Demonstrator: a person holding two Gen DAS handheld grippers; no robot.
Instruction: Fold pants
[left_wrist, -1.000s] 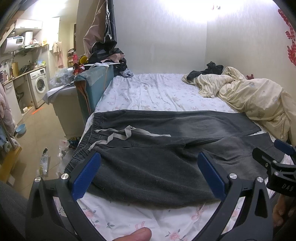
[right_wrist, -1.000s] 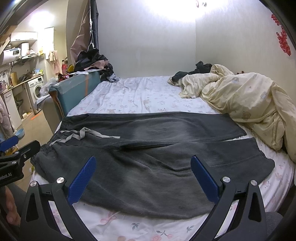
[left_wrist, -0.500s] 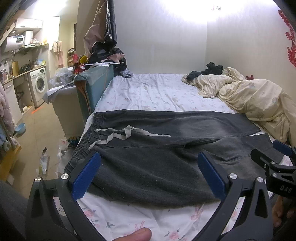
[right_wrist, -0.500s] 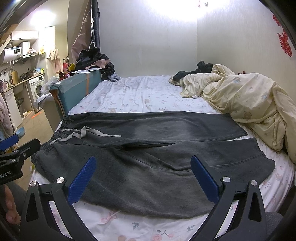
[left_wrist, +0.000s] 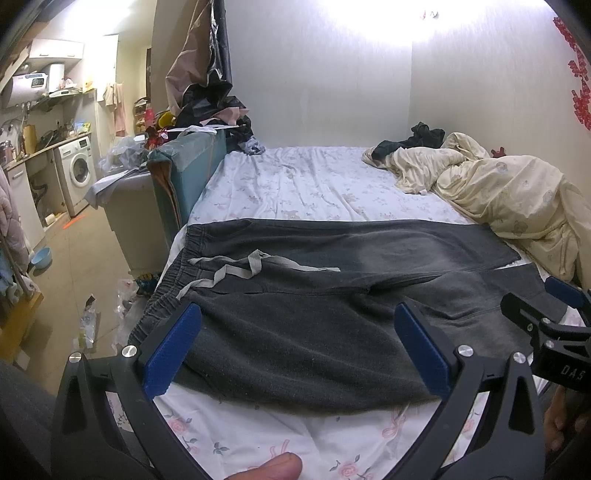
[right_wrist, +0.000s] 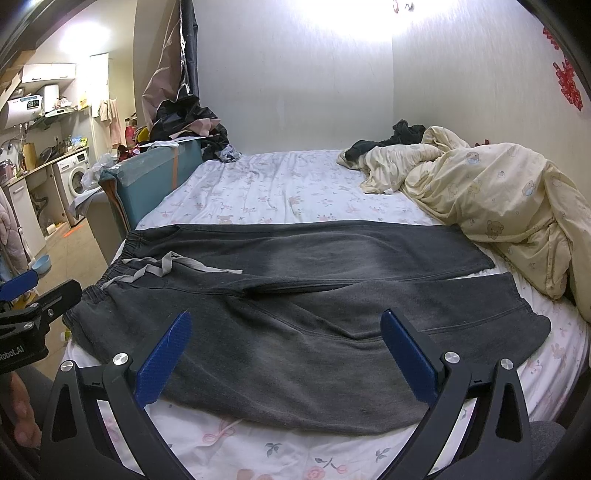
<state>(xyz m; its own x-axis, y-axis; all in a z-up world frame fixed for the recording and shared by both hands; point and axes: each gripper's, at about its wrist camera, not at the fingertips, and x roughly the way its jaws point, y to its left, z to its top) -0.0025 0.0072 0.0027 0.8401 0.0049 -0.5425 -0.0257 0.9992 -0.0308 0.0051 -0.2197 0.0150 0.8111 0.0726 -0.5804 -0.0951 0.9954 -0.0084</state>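
Observation:
Dark grey sweatpants lie flat across the near end of the bed, waistband at the left, both legs running right. A light grey drawstring lies loose over the waist. My left gripper hovers open above the near leg by the waist, its blue pads wide apart with nothing between them. My right gripper hangs open over the near leg further right, also empty. Each gripper shows at the edge of the other's view.
The bed has a white floral sheet. A crumpled cream duvet lies at the right, close to the pants' cuffs. A teal headboard and piled clothes stand at the left. A washing machine and floor clutter lie beyond.
Both grippers drifted slightly; the view of the pants shifted a little. Nothing was grasped, and the pants lie as before.

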